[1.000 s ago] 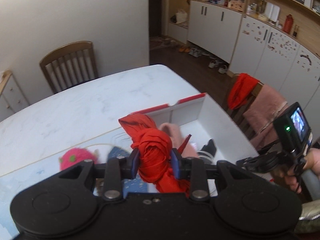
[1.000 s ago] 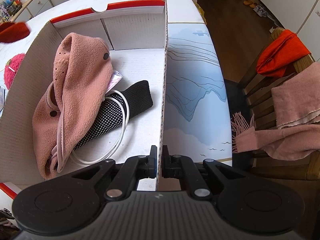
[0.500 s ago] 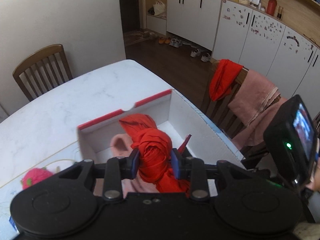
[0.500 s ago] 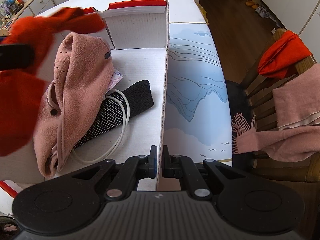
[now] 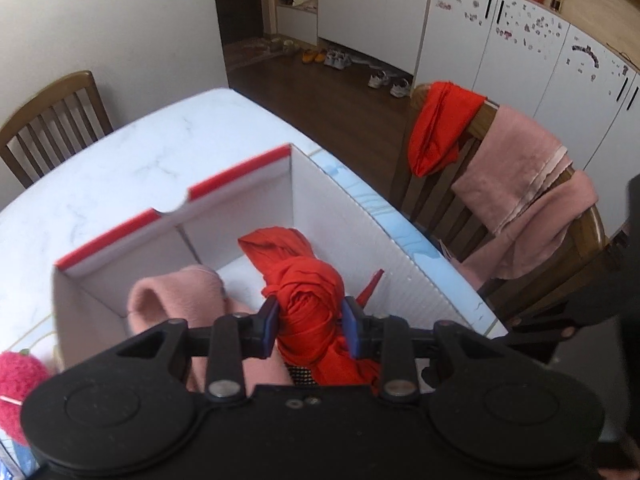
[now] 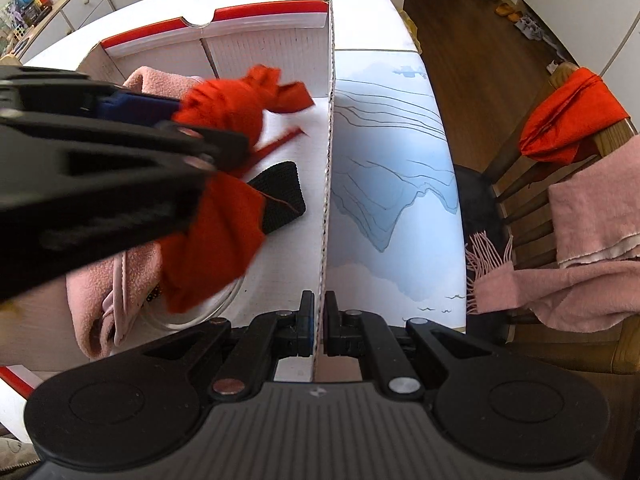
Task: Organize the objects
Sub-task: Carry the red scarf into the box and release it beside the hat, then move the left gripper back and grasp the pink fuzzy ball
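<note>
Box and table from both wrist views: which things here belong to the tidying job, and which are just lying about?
In the job:
- red cloth bundle, clamped in the left gripper over the box
- white box, its wall pinched by the right gripper
- pink fleece and black knit piece, lying in the box

Lying about:
- red garment and pink scarf on the chair
- pink fuzzy item outside the box

Left gripper (image 5: 309, 322): angled steeply downward, both pads pressed against a knotted bundle.
Right gripper (image 6: 318, 322): pointing steeply down, jaws clamped on a thin upright edge.
</note>
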The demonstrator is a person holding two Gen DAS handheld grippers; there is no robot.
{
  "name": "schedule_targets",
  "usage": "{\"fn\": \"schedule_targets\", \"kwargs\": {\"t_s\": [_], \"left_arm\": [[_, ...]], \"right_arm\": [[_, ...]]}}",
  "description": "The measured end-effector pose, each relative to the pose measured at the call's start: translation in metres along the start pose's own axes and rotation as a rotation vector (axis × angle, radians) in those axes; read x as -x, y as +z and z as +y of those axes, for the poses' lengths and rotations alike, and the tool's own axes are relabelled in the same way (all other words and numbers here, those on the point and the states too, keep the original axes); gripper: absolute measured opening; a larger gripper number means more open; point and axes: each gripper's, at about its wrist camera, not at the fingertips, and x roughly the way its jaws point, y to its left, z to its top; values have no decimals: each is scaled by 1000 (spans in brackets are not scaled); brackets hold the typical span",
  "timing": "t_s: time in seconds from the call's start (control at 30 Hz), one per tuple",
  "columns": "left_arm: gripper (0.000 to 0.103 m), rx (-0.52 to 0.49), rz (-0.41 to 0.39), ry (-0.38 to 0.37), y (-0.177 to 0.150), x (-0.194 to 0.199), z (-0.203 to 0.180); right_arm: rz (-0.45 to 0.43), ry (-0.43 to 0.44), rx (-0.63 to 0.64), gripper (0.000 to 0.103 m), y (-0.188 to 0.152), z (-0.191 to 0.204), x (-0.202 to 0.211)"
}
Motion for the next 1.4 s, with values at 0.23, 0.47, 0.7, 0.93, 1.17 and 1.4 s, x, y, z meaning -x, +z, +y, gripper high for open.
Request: {"fn": "schedule_targets", "kwargs": {"t_s": [0.23,0.47,0.7,0.93,1.17,1.4], "left_arm": [[32,-6,106,-31,-4,-31,-2],[34,-13,140,-59,-10,-41,0],[41,9,136,-75,-12,-34,5],[67,28,65,-83,-18,-5,11],[72,52,12,-70,-20,26,20],[77,101,-31,-20,-31,56,40]], "right_arm": [[2,-10,7,3,-1,3,-1],[11,-5,-6,4,-1,1,-3],[15,-4,-22,3,-1,1,-2],[16,-5,-44,3,0,0,-2],[19,-7,-57,3,-1,-1,-2],[15,-12,-83,2,-1,-2,-3]]}}
